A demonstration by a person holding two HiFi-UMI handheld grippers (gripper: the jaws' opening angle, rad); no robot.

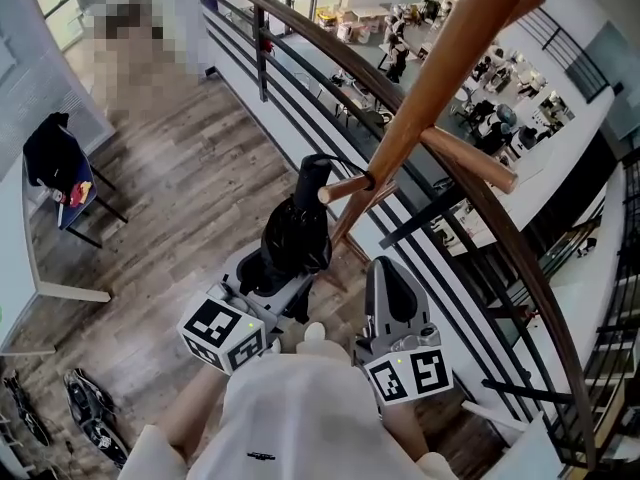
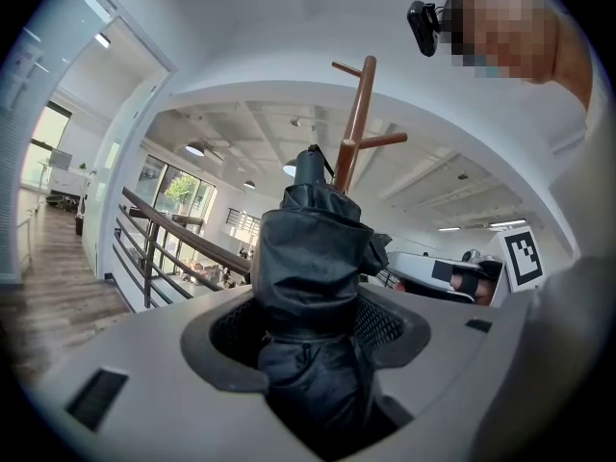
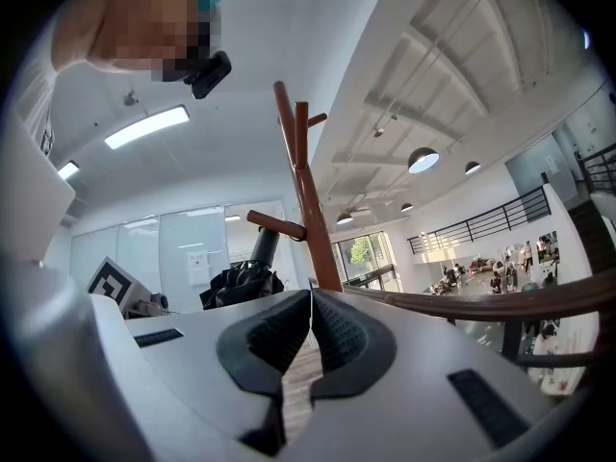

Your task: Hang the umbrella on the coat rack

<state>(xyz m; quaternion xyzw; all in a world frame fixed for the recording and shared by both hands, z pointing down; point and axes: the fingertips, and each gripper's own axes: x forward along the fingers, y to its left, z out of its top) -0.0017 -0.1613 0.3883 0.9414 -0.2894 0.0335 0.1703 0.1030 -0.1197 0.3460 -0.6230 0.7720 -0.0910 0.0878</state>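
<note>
A folded black umbrella (image 1: 296, 238) stands upright, handle end (image 1: 315, 173) on top, close beside the lowest peg (image 1: 345, 188) of the wooden coat rack (image 1: 440, 68). A thin dark cord runs from the handle to a dark ring around that peg. My left gripper (image 1: 275, 273) is shut on the umbrella's bunched fabric (image 2: 313, 258), with the coat rack (image 2: 354, 123) rising just behind it. To its right, my right gripper (image 1: 384, 270) is shut with nothing in it. In the right gripper view the shut gripper (image 3: 310, 301) points at the rack pole (image 3: 303, 191), the umbrella (image 3: 241, 279) at its left.
A dark wooden railing (image 1: 500, 228) runs diagonally behind the rack, with a drop to a lower floor beyond. A chair with a black bag (image 1: 60, 168) stands at the left by a white table (image 1: 20, 268). Dark shoes (image 1: 90, 413) lie at bottom left.
</note>
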